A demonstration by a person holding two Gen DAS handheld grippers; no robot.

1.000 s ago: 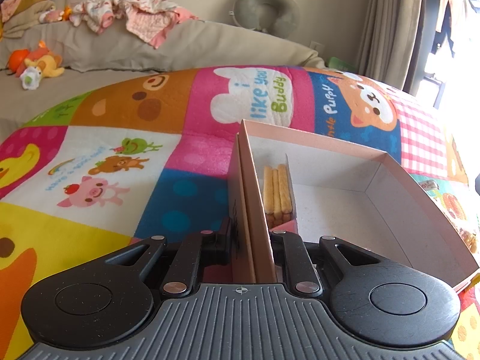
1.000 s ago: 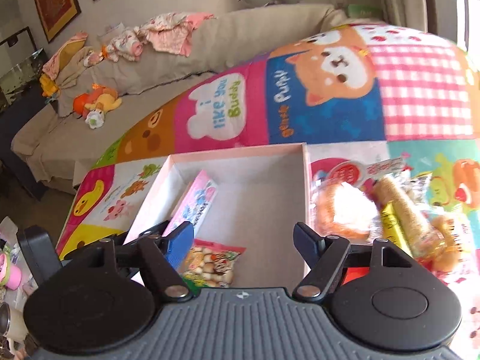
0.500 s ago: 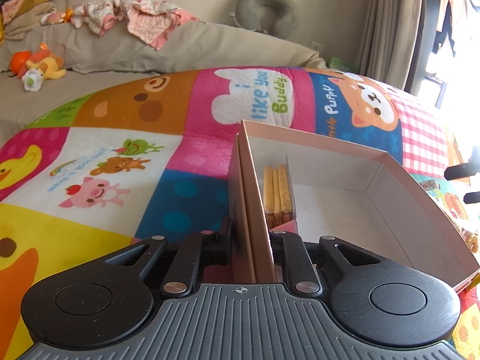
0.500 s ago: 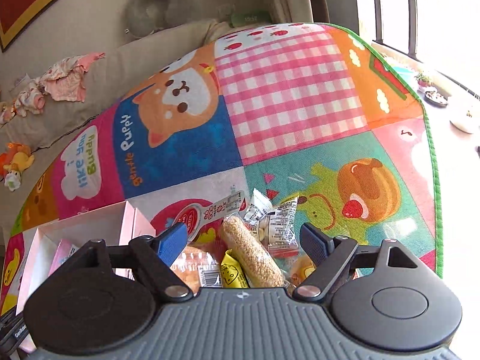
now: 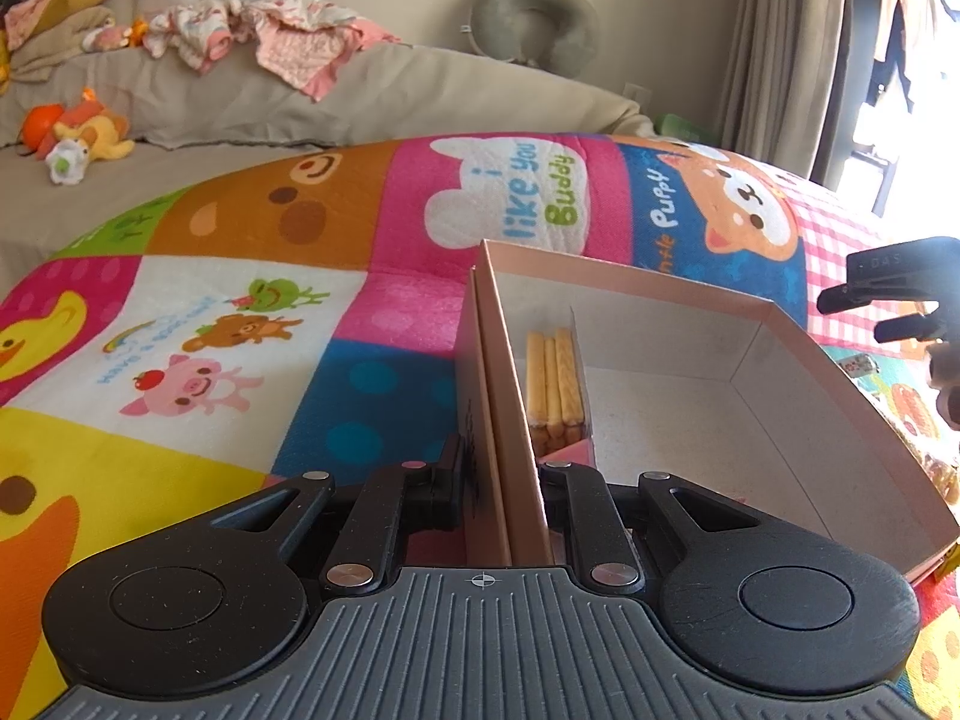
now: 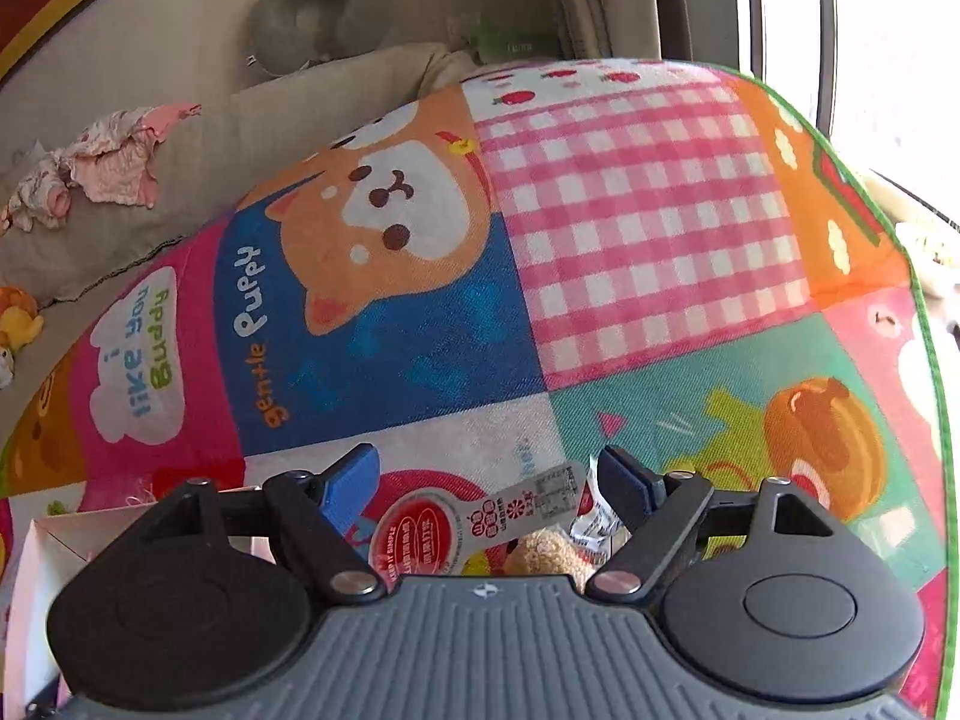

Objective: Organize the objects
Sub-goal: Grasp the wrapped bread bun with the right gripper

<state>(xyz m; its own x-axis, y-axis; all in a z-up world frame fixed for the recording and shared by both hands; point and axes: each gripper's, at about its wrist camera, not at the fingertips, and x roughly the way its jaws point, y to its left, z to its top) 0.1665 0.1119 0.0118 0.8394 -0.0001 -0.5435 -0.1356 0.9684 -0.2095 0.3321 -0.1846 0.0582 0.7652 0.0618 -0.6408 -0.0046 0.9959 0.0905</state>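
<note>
Left claw [image 5: 507, 480] is pinching the near wall of the pink box [image 5: 840, 414], holding it on the play mat [image 5: 180, 330]; a biscuit-stick pack [image 5: 555, 384] is standing inside. Right claw [image 6: 489, 483], jaws wide and just narrowing, holding nothing, is hovering over the snack packets [image 6: 480, 525] beside the box. Risks: snagging several wrappers at once, or crushing the crumbly bar.

Your left tongs [image 5: 501, 480] are showing a ribbed grey housing, two round black discs, black linkage arms with silver pivot screws and a small crosshair mark at centre. Your right tongs [image 6: 489, 483] are wearing the same black and grey build, with blue pads [image 6: 351, 483] on the fingers.
</note>
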